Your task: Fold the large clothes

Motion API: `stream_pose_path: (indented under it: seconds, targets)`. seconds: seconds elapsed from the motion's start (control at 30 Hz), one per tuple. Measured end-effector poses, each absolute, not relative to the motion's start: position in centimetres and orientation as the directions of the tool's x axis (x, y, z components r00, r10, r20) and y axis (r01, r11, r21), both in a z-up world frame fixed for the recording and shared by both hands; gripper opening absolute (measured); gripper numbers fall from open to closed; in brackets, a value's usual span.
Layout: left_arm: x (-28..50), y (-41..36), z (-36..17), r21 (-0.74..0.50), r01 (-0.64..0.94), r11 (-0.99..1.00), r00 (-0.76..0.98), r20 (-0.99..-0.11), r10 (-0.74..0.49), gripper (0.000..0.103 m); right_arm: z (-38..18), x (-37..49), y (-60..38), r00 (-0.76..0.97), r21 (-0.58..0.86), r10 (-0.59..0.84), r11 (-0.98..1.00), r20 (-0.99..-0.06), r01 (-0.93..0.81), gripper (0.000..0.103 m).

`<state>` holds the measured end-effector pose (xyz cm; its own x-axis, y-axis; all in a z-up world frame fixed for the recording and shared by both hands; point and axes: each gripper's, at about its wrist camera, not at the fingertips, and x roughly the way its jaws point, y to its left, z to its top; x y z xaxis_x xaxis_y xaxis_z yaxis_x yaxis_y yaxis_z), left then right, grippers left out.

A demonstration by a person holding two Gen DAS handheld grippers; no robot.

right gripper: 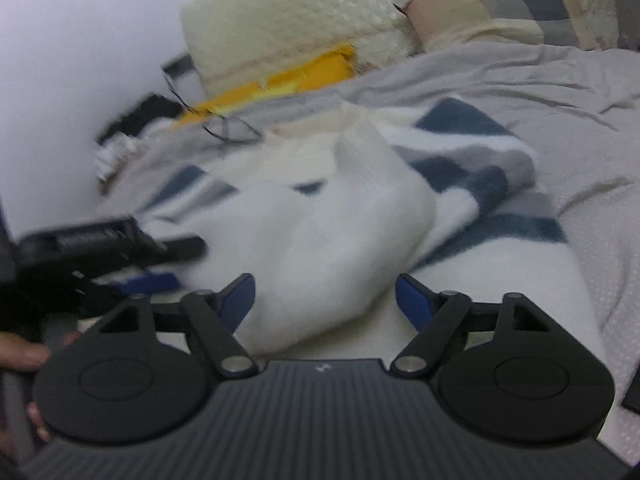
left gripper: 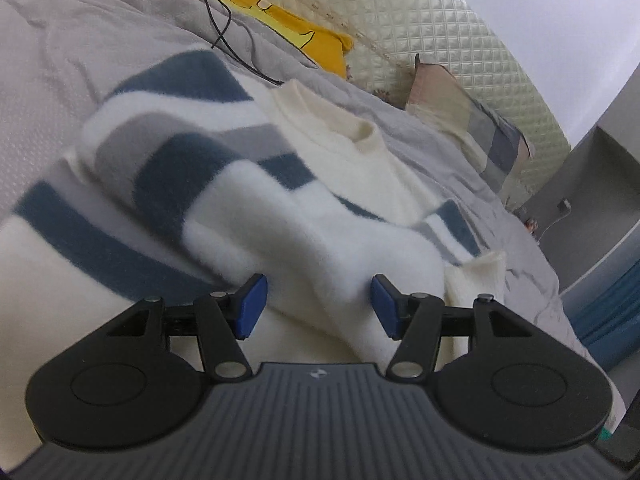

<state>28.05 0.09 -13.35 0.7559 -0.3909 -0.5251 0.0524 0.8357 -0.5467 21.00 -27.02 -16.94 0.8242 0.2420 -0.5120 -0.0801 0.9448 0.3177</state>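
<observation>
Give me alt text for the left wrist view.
The left gripper, jaws open, hovers over a white sweater with blue and grey stripes, lying rumpled on a grey bedspread. A yellow pillow and a black cable lie beyond.

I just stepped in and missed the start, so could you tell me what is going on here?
A person is folding a fluffy white sweater with blue and grey stripes on a bed with a grey sheet. Both sleeves lie folded across the body. The left gripper and right gripper are both open, each straddling a white sleeve without clamping it.
</observation>
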Motion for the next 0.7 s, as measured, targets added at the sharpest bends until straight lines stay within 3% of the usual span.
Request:
stream_pose_path:
  seconds: [0.07,0.13,0.2,0.3,0.43,0.5,0.7]
  targets:
    - [28.4,-0.3,-13.7,-0.557,0.043,0.830,0.751,-0.530,-0.394,0.062,-17.4,21.1,-27.3,0.824,0.327,0.230,0.943,-0.518,-0.059,0.072]
    - [28.6,-0.6,-13.8,-0.555,0.038,0.831,0.754,-0.529,-0.388,0.058,-17.2,20.8,-27.7,0.838,0.326,0.199,0.945,-0.509,-0.026,0.057]
    - [28.4,-0.7,-13.5,-0.554,0.032,0.832,0.759,-0.528,-0.381,0.039,-16.8,20.3,-28.1,0.857,0.328,0.157,0.945,-0.491,0.015,0.051]
    - [28.0,-0.4,-13.0,-0.569,0.031,0.822,0.768,-0.513,-0.384,0.021,-16.4,19.6,-29.3,0.871,0.343,0.090,0.935,-0.483,0.093,0.044]
    - [26.8,0.1,-12.2,-0.587,0.026,0.809,0.780,-0.495,-0.384,0.016,-16.6,18.3,-31.6,0.859,0.419,0.029,0.881,-0.512,0.220,0.033]
    - [26.2,0.3,-12.0,-0.589,0.025,0.808,0.776,-0.498,-0.387,0.016,-16.8,17.7,-32.8,0.848,0.465,0.034,0.848,-0.528,0.255,0.033]
    - [25.8,0.1,-13.0,-0.545,-0.001,0.839,0.742,-0.563,-0.364,0.016,-17.4,16.5,-34.6,0.840,0.550,0.079,0.788,-0.537,0.277,0.025]
